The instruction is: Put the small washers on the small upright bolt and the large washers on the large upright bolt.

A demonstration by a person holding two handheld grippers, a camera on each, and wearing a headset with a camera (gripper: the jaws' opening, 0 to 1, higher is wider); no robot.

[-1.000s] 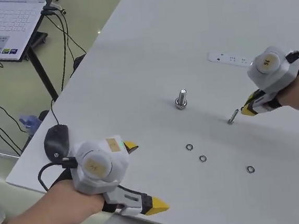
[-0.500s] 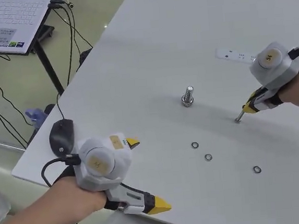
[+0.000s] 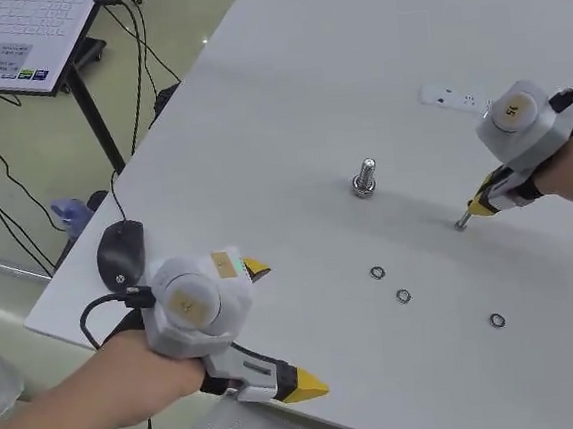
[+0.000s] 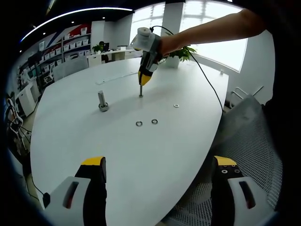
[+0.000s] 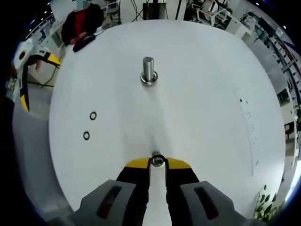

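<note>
Open table (image 3: 296, 93) surrounds the upright large bolt (image 3: 365, 179).

I take the large bolt (image 3: 365, 178) as my mark; it stands on the table (image 3: 285, 84). To its right and a little nearer me, the small bolt (image 3: 462, 221) rests foot-down on the table, caught between the jaw tips of my right gripper (image 3: 475, 211). Straight in front of the large bolt lies the first washer (image 3: 377, 273). The second washer (image 3: 403, 296) is nearer me still, and the third washer (image 3: 498, 320) is well off to the front-right. Behind it to the right lies the power strip (image 3: 452, 97). Front-left of it, the mouse (image 3: 120, 255) sits by the table edge and my left gripper (image 3: 281, 325) hangs at the near edge. The laptop (image 3: 10, 38) sits far to its left, off the table.
</note>
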